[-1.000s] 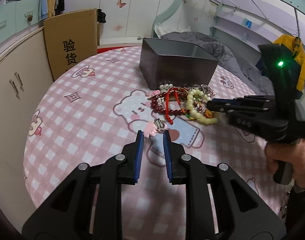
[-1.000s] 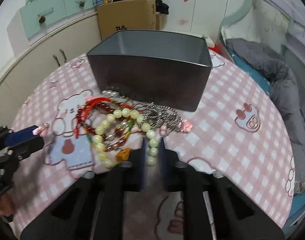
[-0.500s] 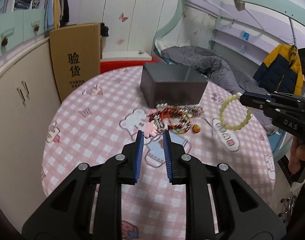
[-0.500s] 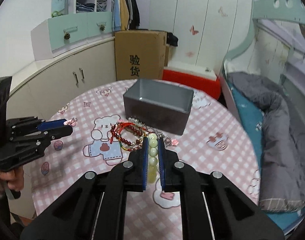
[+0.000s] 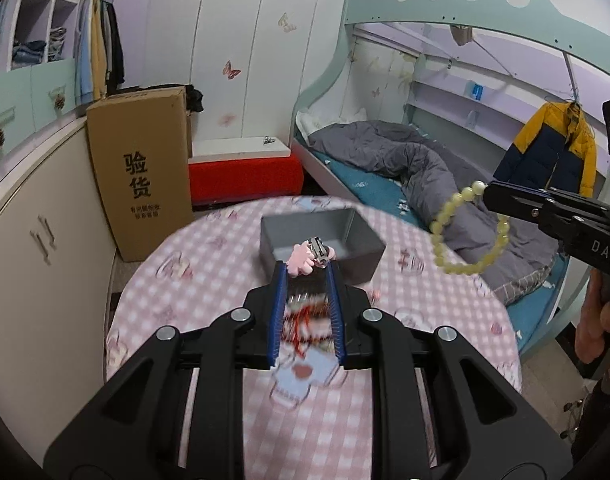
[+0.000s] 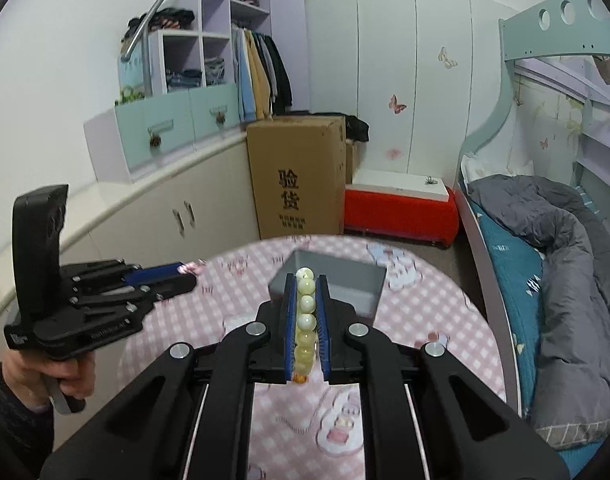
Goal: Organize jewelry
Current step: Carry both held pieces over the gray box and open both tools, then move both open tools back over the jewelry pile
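Left gripper [image 5: 305,268] is up high over the round table [image 5: 193,280], and the pink flower hair clip [image 5: 311,257] sits pinched at my fingertips; the jaws stand wider than half a second ago, yet the clip stays lodged between the blue pads [image 5: 279,308]. Right gripper [image 6: 305,280] is clamped on the pale yellow-green bead bracelet [image 6: 305,320], beads stacked in a line between its pads, the loop dangling in the air off the table's right edge in the left view. Both tools have climbed since a second ago, when they were down at the jewelry pile [image 5: 305,320]; the pile now shows blurred between my left fingers, near the middle of the tabletop. Grey rectangular box [image 5: 325,236] stands toward the far edge of the table, open-topped, and what I can see of its inside is bare. Plenty of pink checked cloth lies open on the left side and near edge. Beyond the far edge stands a cardboard carton [image 5: 141,176], beside a red bench [image 5: 245,180].
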Tool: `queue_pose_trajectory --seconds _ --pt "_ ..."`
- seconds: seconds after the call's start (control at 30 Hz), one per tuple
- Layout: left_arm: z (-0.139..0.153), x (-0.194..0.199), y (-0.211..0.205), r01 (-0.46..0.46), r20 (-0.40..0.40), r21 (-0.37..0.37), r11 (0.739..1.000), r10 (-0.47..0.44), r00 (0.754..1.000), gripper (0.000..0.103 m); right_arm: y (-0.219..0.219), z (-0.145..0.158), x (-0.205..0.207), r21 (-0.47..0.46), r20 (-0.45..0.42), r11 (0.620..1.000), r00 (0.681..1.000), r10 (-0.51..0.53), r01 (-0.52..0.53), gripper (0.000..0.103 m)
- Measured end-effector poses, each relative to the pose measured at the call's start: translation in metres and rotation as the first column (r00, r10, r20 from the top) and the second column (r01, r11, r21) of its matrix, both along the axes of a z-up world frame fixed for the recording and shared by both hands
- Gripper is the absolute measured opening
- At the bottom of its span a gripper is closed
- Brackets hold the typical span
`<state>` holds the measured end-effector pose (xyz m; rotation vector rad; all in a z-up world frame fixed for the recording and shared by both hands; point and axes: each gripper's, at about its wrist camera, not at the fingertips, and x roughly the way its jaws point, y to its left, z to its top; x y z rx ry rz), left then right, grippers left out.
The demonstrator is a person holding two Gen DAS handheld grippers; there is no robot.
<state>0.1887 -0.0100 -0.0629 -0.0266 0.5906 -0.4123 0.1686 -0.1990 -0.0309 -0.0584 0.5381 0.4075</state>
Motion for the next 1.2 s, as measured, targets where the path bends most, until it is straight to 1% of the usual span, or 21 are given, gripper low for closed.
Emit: queue_pose_trajectory --seconds 0.1,0.17,0.23,0.3,0.37,0.4,0.43,0.47,0.5,0.53,0.57,0.6,0.67,0.7,0.73,0.77,0.87,1.0,1.07,1.2 --pt "0.012 0.02 -0.01 0.009 -0.005 -0.013 1.0 -0.009 1.0 0.02 -0.001 0.013 0.026 0.034 -0.002 0.999 1.0 0.007 -0.007 0.008" --pt "0.02 0.041 -0.017 0.016 -0.02 -0.027 1.0 -0.016 1.0 0.02 0.0 0.018 0.05 0.046 -0.018 0.999 1.0 0.005 -0.004 0.008" --pt "0.023 0.065 -0.025 0.014 -0.041 -0.015 1.0 -0.015 0.999 0.02 0.0 0.02 0.068 0.061 -0.037 0.998 0.999 0.01 -0.008 0.008" --pt "0.021 0.089 -0.033 0.021 -0.079 -0.019 1.0 -0.023 0.997 0.02 0.002 0.015 0.089 0.06 -0.065 0.998 0.998 0.011 -0.007 0.008" --pt "0.017 0.105 -0.038 0.024 -0.102 -0.016 1.0 -0.025 0.994 0.021 0.003 0.004 0.112 0.066 -0.108 0.998 0.994 0.019 -0.012 0.008" --pt "0.012 0.117 -0.041 0.024 -0.122 -0.007 1.0 -0.024 0.992 0.025 0.003 -0.002 0.118 0.069 -0.125 0.998 0.992 0.018 -0.01 0.008" --pt "0.009 0.123 -0.043 0.018 -0.132 0.003 1.0 -0.017 0.991 0.048 0.002 -0.01 0.127 0.072 -0.147 0.997 0.989 0.015 -0.005 0.008" --pt "0.006 0.129 -0.043 0.002 -0.133 0.019 1.0 0.0 0.991 0.067 0.001 -0.014 0.134 0.077 -0.165 0.997 0.986 0.014 -0.001 0.009" --pt "0.005 0.131 -0.043 -0.019 -0.113 0.026 0.999 0.022 0.993 0.09 -0.001 -0.021 0.142 0.084 -0.187 0.996 0.982 0.014 0.002 0.011" --pt "0.004 0.133 -0.042 -0.043 -0.084 0.033 0.999 0.046 0.995 0.093 -0.003 -0.028 0.149 0.089 -0.203 0.996 0.979 0.005 0.014 0.011" --pt "0.003 0.135 -0.041 -0.058 -0.081 0.044 0.997 0.061 0.995 0.093 -0.005 -0.029 0.152 0.091 -0.213 0.996 0.977 -0.004 0.024 0.014" --pt "0.002 0.137 -0.04 -0.069 -0.086 0.055 0.996 0.074 0.994 0.093 -0.008 -0.033 0.156 0.1 -0.227 0.994 0.974 -0.011 0.034 0.021" --pt "0.0 0.139 -0.035 -0.099 -0.081 0.075 0.992 0.105 0.991 0.093 -0.014 -0.032 0.157 0.112 -0.225 0.991 0.973 -0.046 0.073 0.055" --pt "0.0 0.138 -0.031 -0.11 -0.074 0.076 0.991 0.116 0.99 0.094 -0.017 -0.029 0.155 0.115 -0.211 0.989 0.975 -0.065 0.09 0.087" --pt "0.001 0.135 -0.026 -0.128 -0.065 0.065 0.99 0.133 0.989 0.094 -0.021 -0.025 0.15 0.11 -0.175 0.986 0.979 -0.102 0.122 0.095" --pt "0.003 0.131 -0.019 -0.141 -0.055 0.052 0.989 0.144 0.988 0.094 -0.025 -0.021 0.144 0.108 -0.143 0.984 0.982 -0.126 0.142 0.095" --pt "0.008 0.122 -0.002 -0.164 -0.039 0.013 0.986 0.165 0.986 0.094 -0.034 -0.014 0.132 0.117 -0.124 0.974 0.976 -0.179 0.194 0.095" --pt "0.018 0.1 0.019 -0.185 0.01 -0.033 0.982 0.186 0.983 0.095 -0.04 -0.001 0.108 0.139 -0.07 0.966 0.975 -0.21 0.218 0.095" --pt "0.023 0.091 0.024 -0.183 0.032 -0.045 0.982 0.184 0.982 0.095 -0.04 0.005 0.094 0.138 -0.045 0.962 0.972 -0.23 0.234 0.095" --pt "0.029 0.075 0.032 -0.196 0.079 -0.043 0.98 0.199 0.977 0.095 -0.038 0.011 0.068 0.132 -0.011 0.953 0.962 -0.274 0.273 0.095"
